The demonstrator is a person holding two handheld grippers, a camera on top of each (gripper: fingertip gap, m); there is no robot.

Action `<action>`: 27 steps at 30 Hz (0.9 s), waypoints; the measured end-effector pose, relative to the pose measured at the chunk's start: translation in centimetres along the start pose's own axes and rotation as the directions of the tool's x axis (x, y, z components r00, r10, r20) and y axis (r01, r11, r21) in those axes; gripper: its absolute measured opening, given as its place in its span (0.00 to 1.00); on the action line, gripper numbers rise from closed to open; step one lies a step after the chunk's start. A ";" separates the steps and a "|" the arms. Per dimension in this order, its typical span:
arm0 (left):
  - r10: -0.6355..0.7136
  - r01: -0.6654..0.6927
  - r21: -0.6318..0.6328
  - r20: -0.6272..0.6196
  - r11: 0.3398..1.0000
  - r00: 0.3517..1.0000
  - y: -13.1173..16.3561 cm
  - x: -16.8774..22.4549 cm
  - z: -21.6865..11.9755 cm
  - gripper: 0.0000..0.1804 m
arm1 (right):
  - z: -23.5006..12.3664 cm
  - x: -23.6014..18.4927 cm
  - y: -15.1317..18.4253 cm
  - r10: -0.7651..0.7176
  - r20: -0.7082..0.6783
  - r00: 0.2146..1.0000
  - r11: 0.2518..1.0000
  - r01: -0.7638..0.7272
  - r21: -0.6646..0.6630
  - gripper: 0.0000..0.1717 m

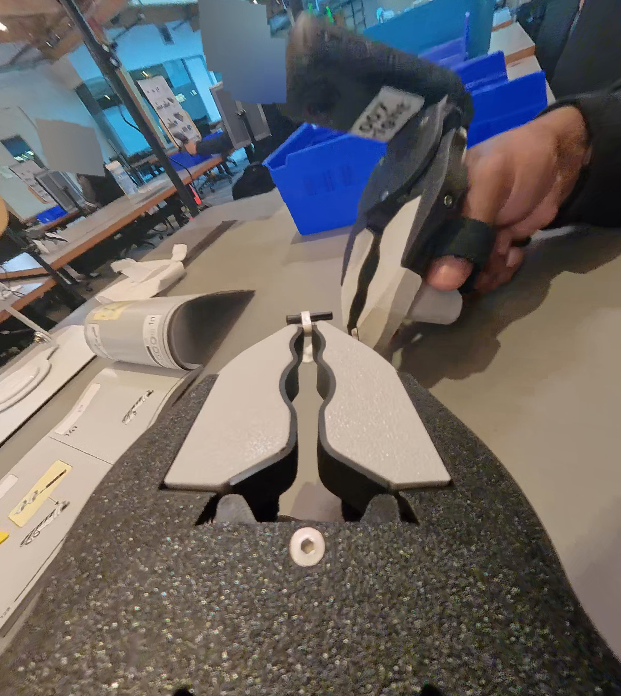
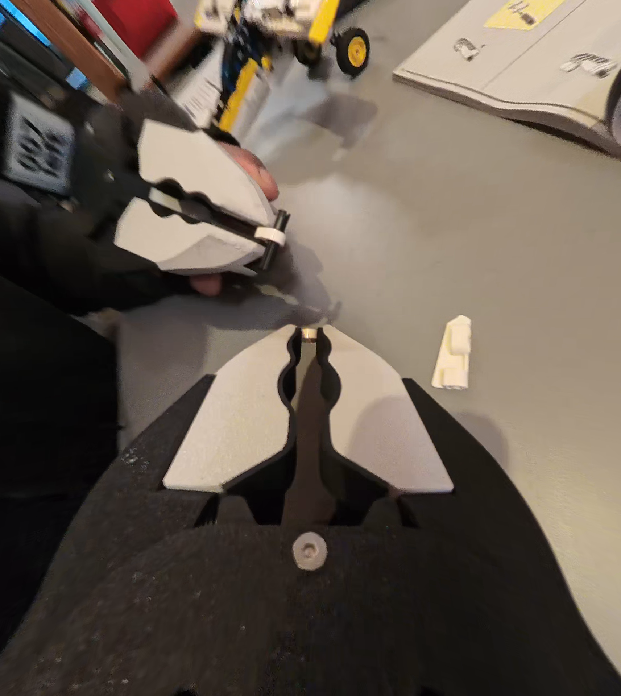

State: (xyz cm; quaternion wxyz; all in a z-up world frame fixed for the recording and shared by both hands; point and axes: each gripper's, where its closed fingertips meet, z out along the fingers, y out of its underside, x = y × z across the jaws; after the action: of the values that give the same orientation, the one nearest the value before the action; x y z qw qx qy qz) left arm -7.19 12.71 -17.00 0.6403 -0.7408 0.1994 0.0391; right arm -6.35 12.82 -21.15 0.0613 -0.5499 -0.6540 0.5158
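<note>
My left gripper [image 1: 307, 328] is shut on a small white connector piece [image 1: 305, 321] with a short black axle [image 1: 309, 317] through it, held above the grey table [image 1: 527, 414]. It also shows in the right wrist view [image 2: 271, 237], where the white piece [image 2: 270, 235] and black axle [image 2: 275, 241] stick out past its tips. My right gripper [image 2: 309, 333] is shut on a small pale round piece [image 2: 309, 334], close over the table. In the left wrist view the right gripper [image 1: 356, 333] points down just right of my left fingertips.
A white angled piece [image 2: 452, 354] lies on the table at right. An open instruction booklet [image 1: 86, 414] with a curled page [image 1: 158, 331] lies left. A yellow and white wheeled model [image 2: 282, 26] stands farther off. Blue bins [image 1: 324, 177] stand behind. Crumpled white paper [image 1: 150, 271]. My right fingertips sit around 4 cm from my left ones.
</note>
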 end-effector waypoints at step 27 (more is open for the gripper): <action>-0.589 0.555 -0.275 -0.055 0.785 0.806 3.3 0.0 0.1 0.02 | -1.1 0.9 -2.8 -0.638 -0.404 0.656 0.715 0.699 0.006 0.10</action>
State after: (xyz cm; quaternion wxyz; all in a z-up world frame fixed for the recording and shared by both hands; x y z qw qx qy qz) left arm -8.34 12.47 -20.05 0.5096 -0.8405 0.0025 -0.1840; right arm -7.81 14.60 -18.99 0.4143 -0.3504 -0.7422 0.3933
